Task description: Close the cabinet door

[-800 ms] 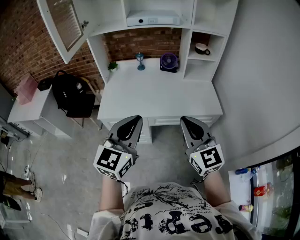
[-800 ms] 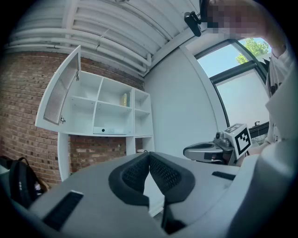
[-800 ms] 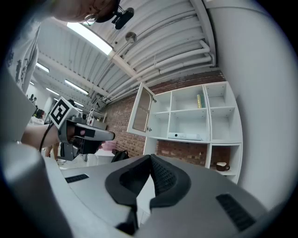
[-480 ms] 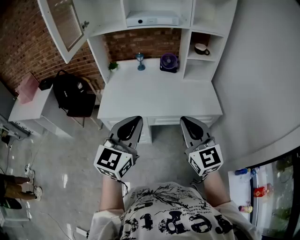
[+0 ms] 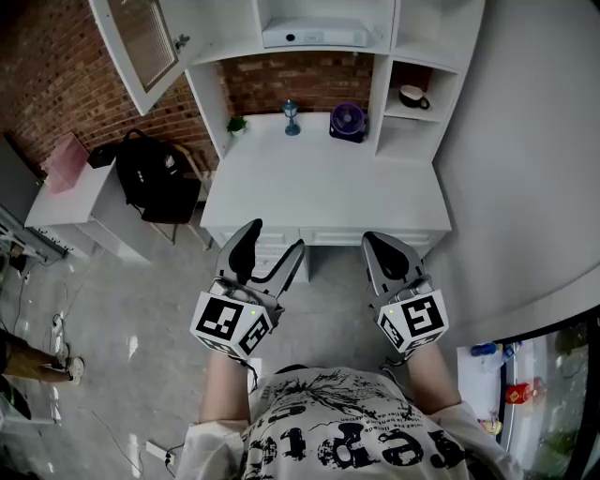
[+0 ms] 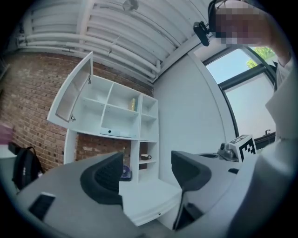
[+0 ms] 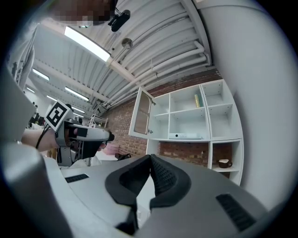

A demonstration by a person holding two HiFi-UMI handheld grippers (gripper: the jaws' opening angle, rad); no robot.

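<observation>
The glass-paned white cabinet door (image 5: 141, 42) stands swung open at the upper left of the white shelf unit (image 5: 314, 19) above the desk. It also shows as the door (image 6: 72, 95) in the left gripper view and the door (image 7: 142, 111) in the right gripper view. Both grippers hang level over the floor in front of the desk, far from the door. My left gripper (image 5: 274, 246) is open with nothing between its fingers (image 6: 104, 179). My right gripper (image 5: 375, 242) is shut and empty, its pads meeting in the right gripper view (image 7: 150, 160).
A white desk (image 5: 319, 187) carries a small plant (image 5: 236, 124), a blue goblet (image 5: 292, 117) and a purple fan (image 5: 346, 122). A mug (image 5: 413, 96) sits in the right shelf. A black backpack (image 5: 155, 183) rests on a chair at left. A curved white wall (image 5: 534, 169) bounds the right.
My left gripper's jaws have opened wide; they were together before. The right gripper stays shut and in place. The head view has shifted slightly, so the desk sits a little lower.
</observation>
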